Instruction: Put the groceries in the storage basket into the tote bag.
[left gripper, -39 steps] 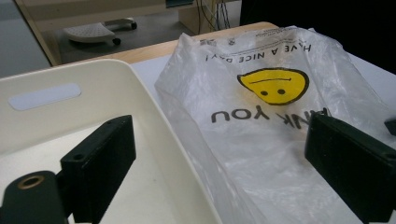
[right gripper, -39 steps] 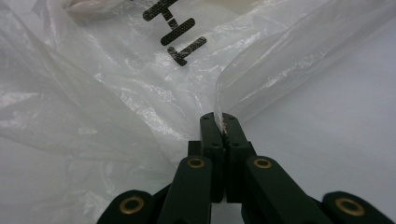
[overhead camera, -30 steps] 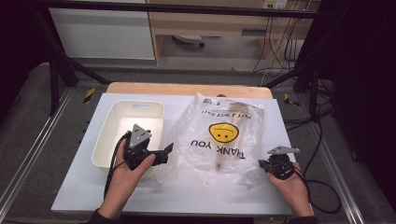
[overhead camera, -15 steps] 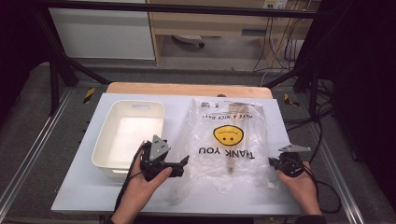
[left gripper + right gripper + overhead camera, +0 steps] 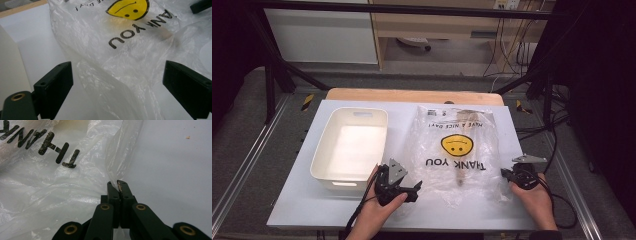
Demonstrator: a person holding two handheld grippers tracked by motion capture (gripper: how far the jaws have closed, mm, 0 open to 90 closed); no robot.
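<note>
Dark floor and trailing cables surround the white bench (image 5: pixel 302 200), where a clear plastic bag (image 5: pixel 457 150) printed with a yellow smiley and "THANK YOU" lies flat beside a white tub (image 5: pixel 324 165). At the bag's near right corner, the right hand-held gripper (image 5: pixel 117 185) has its jaws pressed together, pinching the plastic edge. By the near left corner, the left hand-held gripper (image 5: pixel 117 82) is spread wide, with crinkled plastic lying between its jaws.
</note>
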